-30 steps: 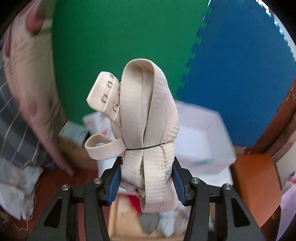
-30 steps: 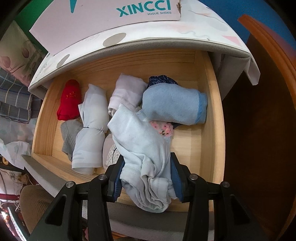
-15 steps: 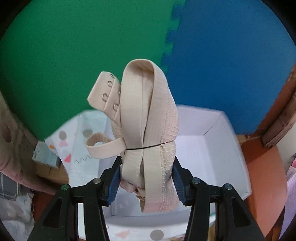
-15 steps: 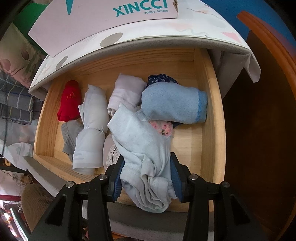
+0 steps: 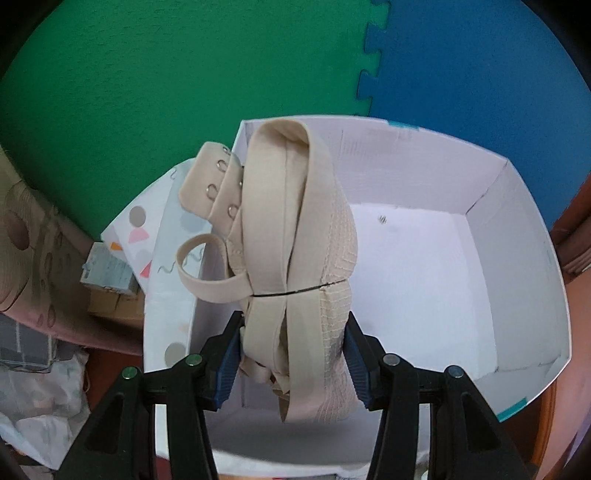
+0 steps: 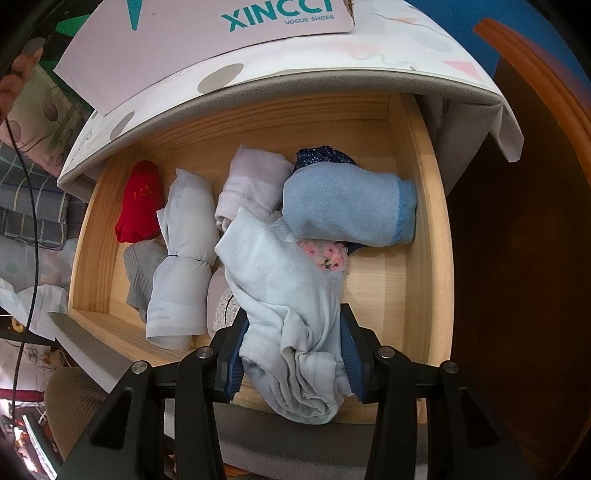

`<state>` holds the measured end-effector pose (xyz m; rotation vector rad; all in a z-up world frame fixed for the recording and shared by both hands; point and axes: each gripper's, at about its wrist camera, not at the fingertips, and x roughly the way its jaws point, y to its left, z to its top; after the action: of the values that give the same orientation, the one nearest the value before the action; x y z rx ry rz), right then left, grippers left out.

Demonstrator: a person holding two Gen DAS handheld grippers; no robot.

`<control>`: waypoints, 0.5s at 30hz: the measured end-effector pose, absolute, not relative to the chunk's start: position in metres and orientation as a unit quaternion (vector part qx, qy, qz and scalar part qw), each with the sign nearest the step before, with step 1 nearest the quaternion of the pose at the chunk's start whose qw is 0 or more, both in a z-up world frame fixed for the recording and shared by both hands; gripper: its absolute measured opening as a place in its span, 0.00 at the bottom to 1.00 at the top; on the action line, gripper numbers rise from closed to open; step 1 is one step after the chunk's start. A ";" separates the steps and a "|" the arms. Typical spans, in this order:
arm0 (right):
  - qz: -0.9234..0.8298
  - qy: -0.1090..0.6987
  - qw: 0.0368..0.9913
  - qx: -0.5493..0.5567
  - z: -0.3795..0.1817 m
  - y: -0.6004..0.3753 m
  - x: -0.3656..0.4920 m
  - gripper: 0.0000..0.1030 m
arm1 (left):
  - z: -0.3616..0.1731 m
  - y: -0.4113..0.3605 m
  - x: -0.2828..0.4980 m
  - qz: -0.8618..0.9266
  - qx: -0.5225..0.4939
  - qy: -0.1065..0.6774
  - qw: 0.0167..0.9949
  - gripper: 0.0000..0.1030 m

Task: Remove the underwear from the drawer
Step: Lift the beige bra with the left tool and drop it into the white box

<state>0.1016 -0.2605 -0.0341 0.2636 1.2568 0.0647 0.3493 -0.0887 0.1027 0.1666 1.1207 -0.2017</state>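
My left gripper (image 5: 293, 354) is shut on a folded beige bra (image 5: 291, 236) tied with a thin black band, held above an open white shoe box (image 5: 517, 229). My right gripper (image 6: 291, 354) is shut on a pale blue underwear piece (image 6: 280, 291), held over the front of an open wooden drawer (image 6: 424, 229). In the drawer lie a red roll (image 6: 142, 199), a pale blue tied roll (image 6: 184, 258), a lilac roll (image 6: 251, 184), a blue roll (image 6: 351, 210), a grey piece (image 6: 138, 273) and a pink floral piece (image 6: 328, 254).
Green (image 5: 166, 92) and blue (image 5: 461, 66) foam mats stand behind the box. A patterned cloth (image 5: 159, 236) covers the cabinet top; the box side reading XINCCI (image 6: 229, 33) sits above the drawer. Pillows and bedding (image 5: 33, 258) lie left. Dark wood (image 6: 517, 258) stands right of the drawer.
My left gripper has carried the bra from near the drawer up and over to the white box, which now fills the view. My right gripper has barely moved.
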 end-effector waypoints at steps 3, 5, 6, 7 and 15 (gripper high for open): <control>0.030 0.586 0.801 0.122 -0.034 -0.261 0.101 0.41 | 0.100 -0.089 0.340 -0.087 0.092 0.531 0.838 0.50; 0.030 0.586 0.801 0.121 -0.034 -0.261 0.101 0.41 | 0.099 -0.088 0.336 -0.080 0.092 0.531 0.838 0.50; 0.029 0.586 0.801 0.120 -0.034 -0.261 0.101 0.41 | 0.099 -0.086 0.334 -0.077 0.087 0.533 0.838 0.50; 0.029 0.585 0.801 0.121 -0.034 -0.261 0.101 0.41 | 0.099 -0.084 0.332 -0.073 0.082 0.534 0.838 0.50; 0.030 0.585 0.801 0.121 -0.034 -0.261 0.101 0.41 | 0.105 -0.091 0.317 -0.044 0.098 0.539 0.835 0.50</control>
<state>0.1008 -0.2607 -0.0343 0.2587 1.2544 0.0633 0.3166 -0.0911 0.1050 0.2069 1.1420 -0.0940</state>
